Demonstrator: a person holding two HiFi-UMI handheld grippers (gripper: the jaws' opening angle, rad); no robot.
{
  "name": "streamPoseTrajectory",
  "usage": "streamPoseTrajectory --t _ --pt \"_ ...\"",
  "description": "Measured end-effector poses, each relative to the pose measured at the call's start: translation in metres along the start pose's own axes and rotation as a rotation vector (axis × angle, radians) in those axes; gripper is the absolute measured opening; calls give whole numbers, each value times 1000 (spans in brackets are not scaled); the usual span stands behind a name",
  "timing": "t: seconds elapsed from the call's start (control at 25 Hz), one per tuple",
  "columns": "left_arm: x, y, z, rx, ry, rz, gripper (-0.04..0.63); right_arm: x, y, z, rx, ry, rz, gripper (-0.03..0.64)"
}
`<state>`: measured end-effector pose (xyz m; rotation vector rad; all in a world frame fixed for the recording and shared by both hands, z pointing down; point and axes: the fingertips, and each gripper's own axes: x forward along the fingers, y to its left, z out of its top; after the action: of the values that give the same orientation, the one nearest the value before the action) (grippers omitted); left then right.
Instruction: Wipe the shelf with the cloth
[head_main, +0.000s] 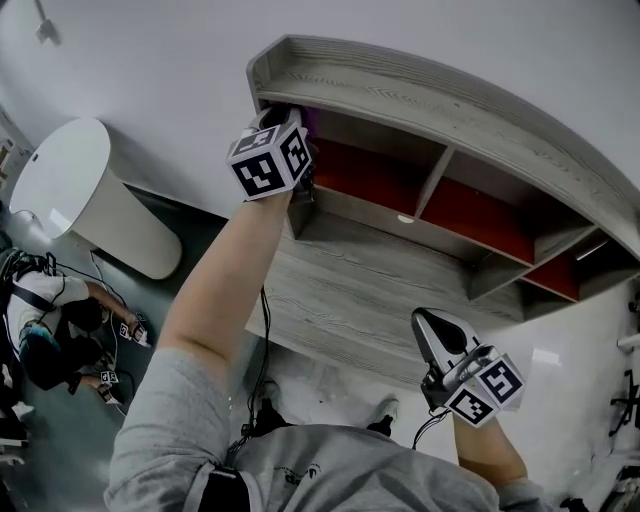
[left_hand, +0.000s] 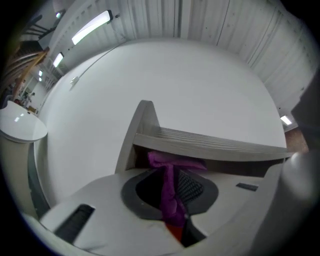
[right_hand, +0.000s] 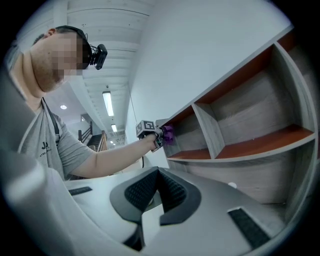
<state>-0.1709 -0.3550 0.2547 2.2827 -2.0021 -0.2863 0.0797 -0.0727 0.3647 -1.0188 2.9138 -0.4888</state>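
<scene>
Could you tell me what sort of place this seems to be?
Probably an indoor workshop or lab hall: a grey wall shelf on a plain white wall, strip lights overhead, and a second person nearby.

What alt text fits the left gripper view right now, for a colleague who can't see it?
The left gripper holds a purple cloth shut between its fingers, the cloth's bunched end up against the left end of a grey wood-grain shelf, just under its top board. A plain white wall fills the view behind.
</scene>
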Motion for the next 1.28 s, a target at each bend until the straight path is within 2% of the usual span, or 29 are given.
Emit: streamPoseTrajectory --t 0.2,0.68,0.92,1.0,1.04,1.16,1.28 --pt "1 -40 -6 80 17 -94 72 -8 -10 5 -2 -17 -25 20" --pt "-4 -210 -39 227 46 -409 71 -31 -25 7 11 -45 -61 20" --pt "-6 -226 -44 251 41 -486 72 -32 -31 7 18 -48 -63 20" --pt "-6 -212 -44 218 49 -472 74 -29 -30 7 19 -46 -60 20" --pt "-7 -195 -43 190 54 -441 74 -26 -29 7 18 -46 -57 21" --pt "-15 -115 -36 111 64 -282 74 -19 -22 9 13 -40 -41 21" --pt "-24 -41 -22 73 49 -131 74 -10 -17 10 7 -37 -24 20"
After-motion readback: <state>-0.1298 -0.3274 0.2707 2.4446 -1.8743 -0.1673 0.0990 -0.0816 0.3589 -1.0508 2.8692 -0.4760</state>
